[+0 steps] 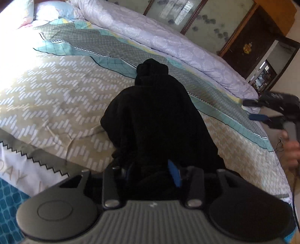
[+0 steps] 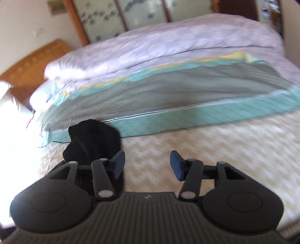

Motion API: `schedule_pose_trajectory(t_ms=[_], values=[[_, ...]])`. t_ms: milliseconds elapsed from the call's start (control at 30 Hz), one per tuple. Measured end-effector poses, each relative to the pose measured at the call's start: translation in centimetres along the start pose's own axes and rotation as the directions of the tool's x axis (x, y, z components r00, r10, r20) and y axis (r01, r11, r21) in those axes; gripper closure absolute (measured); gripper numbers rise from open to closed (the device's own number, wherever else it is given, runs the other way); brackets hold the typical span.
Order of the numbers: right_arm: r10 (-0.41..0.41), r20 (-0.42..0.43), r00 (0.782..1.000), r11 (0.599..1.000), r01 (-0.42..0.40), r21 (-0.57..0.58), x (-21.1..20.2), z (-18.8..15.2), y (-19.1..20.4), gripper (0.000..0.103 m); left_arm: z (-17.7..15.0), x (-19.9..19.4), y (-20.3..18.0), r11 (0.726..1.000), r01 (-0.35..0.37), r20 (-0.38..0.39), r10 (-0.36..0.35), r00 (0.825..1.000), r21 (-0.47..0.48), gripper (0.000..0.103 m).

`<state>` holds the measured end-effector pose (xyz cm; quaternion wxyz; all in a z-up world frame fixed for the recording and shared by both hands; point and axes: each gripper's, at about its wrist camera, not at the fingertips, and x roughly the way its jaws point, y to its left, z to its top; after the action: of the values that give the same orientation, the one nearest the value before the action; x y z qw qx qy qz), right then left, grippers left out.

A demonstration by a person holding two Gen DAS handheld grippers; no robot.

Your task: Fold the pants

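The black pants (image 1: 155, 112) lie bunched in a heap on the patterned bed cover (image 1: 56, 90). My left gripper (image 1: 150, 174) is shut on the near end of the pants; black cloth fills the gap and hides most of the fingers. My right gripper (image 2: 148, 165) is open and empty above the bed cover (image 2: 206, 146), its blue pads (image 2: 177, 165) wide apart. The pants (image 2: 93, 138) show just left of its left finger. The right gripper also shows at the right edge of the left wrist view (image 1: 271, 112), off the bed's edge.
A rumpled lilac quilt (image 1: 168, 41) lies along the far side of the bed, also in the right wrist view (image 2: 168, 47). Pillows (image 1: 46, 9) sit at the head. A wooden headboard (image 2: 28, 65) and a dark cabinet (image 1: 249, 48) stand beyond. The bed's edge runs at the right.
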<state>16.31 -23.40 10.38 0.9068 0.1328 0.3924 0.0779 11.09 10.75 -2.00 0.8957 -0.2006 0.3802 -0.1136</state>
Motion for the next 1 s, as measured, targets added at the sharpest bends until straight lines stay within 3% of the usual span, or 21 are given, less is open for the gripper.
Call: schedule_pose_trajectory(t_ms=[67, 133, 233, 300, 333, 367, 400, 433, 500, 600, 700, 800, 867, 933, 1000], values=[[0.02, -0.038, 0.999, 1.0, -0.02, 0.007, 4.9, 2.1, 1.1, 0.035, -0.6, -0.5, 1.0, 0.999, 0.03, 0.025, -0.03, 0.999, -0.016, 0.066], [0.048, -0.078, 0.996, 0.998, -0.046, 0.033, 8.7, 3.4, 2.6, 0.033, -1.2, -0.5, 1.9, 0.997, 0.065, 0.049, -0.063, 0.997, -0.037, 0.065], [0.109, -0.178, 0.978, 0.99, -0.092, 0.104, 14.3, 4.0, 4.4, 0.024, -1.4, -0.5, 2.2, 0.995, 0.087, 0.079, -0.083, 0.993, -0.042, 0.065], [0.134, -0.235, 0.963, 0.986, -0.106, 0.13, 16.6, 3.1, 5.9, 0.026, -1.5, -0.4, 2.0, 0.996, 0.087, 0.086, -0.084, 0.993, -0.026, 0.065], [0.139, -0.253, 0.957, 0.988, -0.115, 0.107, 17.3, 2.7, 7.1, 0.033, -1.5, -0.4, 2.0, 0.996, 0.091, 0.09, -0.088, 0.992, -0.025, 0.065], [0.091, -0.235, 0.968, 0.996, -0.088, 0.023, 17.1, 2.1, 8.5, 0.043, -1.5, -0.4, 2.1, 0.995, 0.095, 0.091, -0.093, 0.992, -0.027, 0.065], [0.061, -0.212, 0.975, 0.992, -0.082, -0.092, 16.3, 1.7, 10.3, 0.059, -1.5, -0.4, 2.1, 0.995, 0.099, 0.091, -0.096, 0.991, -0.029, 0.065], [0.072, -0.219, 0.973, 0.986, -0.103, -0.133, 15.6, 1.6, 11.1, 0.087, -1.5, -0.3, 2.1, 0.995, 0.1, 0.092, -0.097, 0.991, -0.029, 0.065], [0.101, -0.175, 0.979, 0.987, -0.121, -0.104, 13.0, 2.1, 11.2, 0.087, -1.6, -0.4, 1.9, 0.995, 0.094, 0.095, -0.092, 0.991, -0.022, 0.065], [0.13, -0.013, 0.991, 0.991, -0.13, -0.018, 7.1, 5.1, 9.1, 0.088, -1.7, -0.7, 1.8, 0.996, 0.089, 0.099, -0.087, 0.991, -0.016, 0.065], [0.132, 0.189, 0.973, 0.986, -0.149, 0.079, -1.5, 6.7, 4.0, 0.088, -1.9, -0.9, 1.7, 0.996, 0.092, 0.105, -0.091, 0.99, -0.007, 0.064], [0.064, 0.307, 0.95, 0.98, -0.117, 0.158, -10.5, 4.0, -2.9, 0.088, -2.0, -1.0, 1.0, 0.992, 0.121, 0.103, -0.125, 0.987, 0.046, 0.061], [-0.025, 0.319, 0.947, 0.979, -0.041, 0.198, -15.4, -0.5, -7.1, 0.086, -2.1, -1.5, -0.3, 0.987, 0.118, 0.089, -0.128, 0.988, 0.11, 0.061], [-0.146, 0.26, 0.955, 0.967, 0.081, 0.243, -18.2, -6.2, -10.4, 0.083, -2.3, -2.4, -1.7, 0.977, 0.131, 0.057, -0.142, 0.988, 0.167, 0.058], [-0.242, 0.135, 0.961, 0.944, 0.201, 0.262, -19.5, -11.3, -13.2, 0.065, -2.8, -3.8, -2.8, 0.952, 0.212, -0.003, -0.216, 0.976, 0.22, 0.054]])
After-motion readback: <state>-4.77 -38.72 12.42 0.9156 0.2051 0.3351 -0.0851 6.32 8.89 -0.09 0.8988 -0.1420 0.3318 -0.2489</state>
